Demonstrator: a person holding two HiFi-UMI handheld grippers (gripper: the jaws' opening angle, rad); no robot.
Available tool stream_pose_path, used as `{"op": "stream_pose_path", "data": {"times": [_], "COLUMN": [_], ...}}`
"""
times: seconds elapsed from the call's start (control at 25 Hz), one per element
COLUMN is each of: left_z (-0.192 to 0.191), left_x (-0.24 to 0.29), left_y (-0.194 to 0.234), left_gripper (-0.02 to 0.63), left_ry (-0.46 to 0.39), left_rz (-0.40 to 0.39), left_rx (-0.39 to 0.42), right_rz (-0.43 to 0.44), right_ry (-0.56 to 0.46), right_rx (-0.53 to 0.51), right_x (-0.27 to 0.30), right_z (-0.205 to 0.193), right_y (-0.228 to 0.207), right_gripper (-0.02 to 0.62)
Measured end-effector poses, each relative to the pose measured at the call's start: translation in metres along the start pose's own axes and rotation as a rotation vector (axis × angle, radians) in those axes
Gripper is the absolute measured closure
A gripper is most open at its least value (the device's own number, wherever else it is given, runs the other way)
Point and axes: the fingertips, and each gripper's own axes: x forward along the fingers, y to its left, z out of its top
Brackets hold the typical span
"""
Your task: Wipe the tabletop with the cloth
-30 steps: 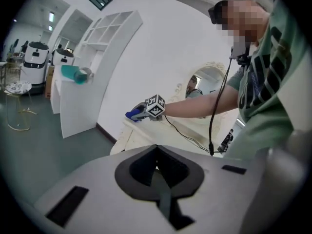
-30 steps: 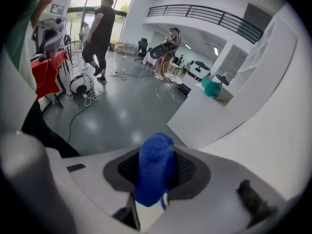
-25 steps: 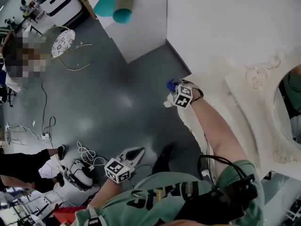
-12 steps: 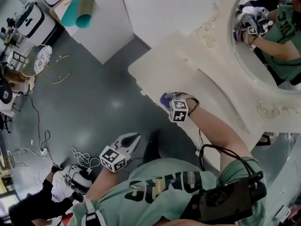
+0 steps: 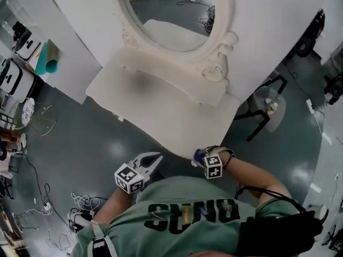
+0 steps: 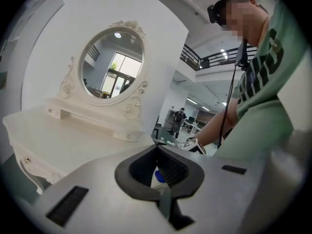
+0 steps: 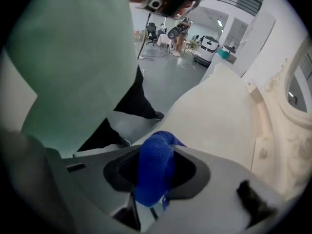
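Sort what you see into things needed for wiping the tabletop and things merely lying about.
Needed: blue cloth, right gripper holding it, tabletop.
Lying about: mirror, chair, floor cables, teal roll.

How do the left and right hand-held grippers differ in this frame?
The right hand-held gripper is clamped on a blue cloth; the left hand-held gripper holds nothing, jaws together. The right one points along the white tabletop; the left faces the mirror. Both hover off the table's front edge.
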Motion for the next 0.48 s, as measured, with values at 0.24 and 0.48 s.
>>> {"op": "stream_pose_path", "data": {"times": [0.24,0.48], "left_z": [0.039,0.050], "left_x": [0.040,0.036], "left_y": [-0.062,-0.058], "left_gripper": [0.597,0.597], "left_ry": [-0.002,-0.015], "left_rz": [-0.050,-0.052], "left_rx": [0.090,0.096], "right_rz": [-0.045,-0.198], "right_ry": [0.030,-0.191], "right_rx": [0.092,0.520], "right_x": [-0.021,-0.074], "right_z": [-0.069,-0.088], "right_y": [0.059,-0.021], "right_gripper": [0.465,0.463]}}
